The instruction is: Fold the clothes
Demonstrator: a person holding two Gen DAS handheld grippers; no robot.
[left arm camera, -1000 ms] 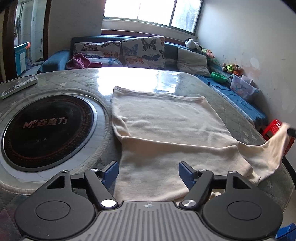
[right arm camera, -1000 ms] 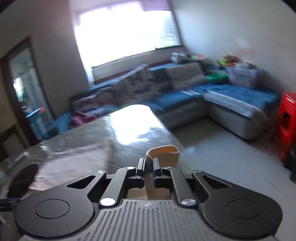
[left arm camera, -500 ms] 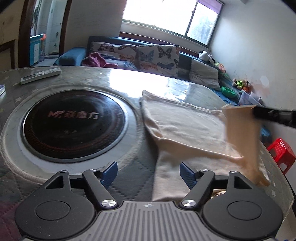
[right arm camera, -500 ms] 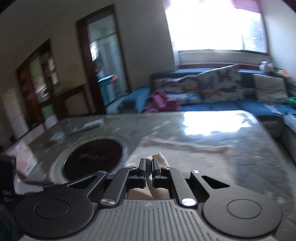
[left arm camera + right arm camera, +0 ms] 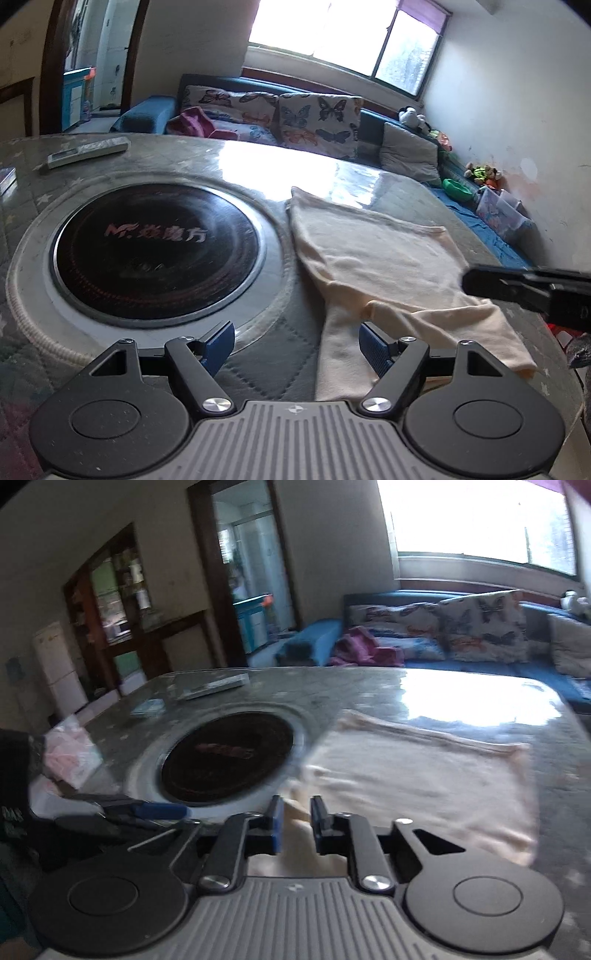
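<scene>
**Both Pairs of Fingers Spread Over a Cream Garment**

Fingers of the left gripper were spread wide and held nothing, hovering above the quilted table near its front edge. To their left lay the round black cooktop set into the table, with a remote control beyond it. Just right of the cooktop lay the cream garment, spread flat, its sleeve folded across the lower part. Over that garment, at the right, the right gripper reached in with its fingers parted a little; cream cloth showed in the gap, though the blur hid whether it touched them. Behind the table stood a blue sofa with butterfly cushions.
</scene>
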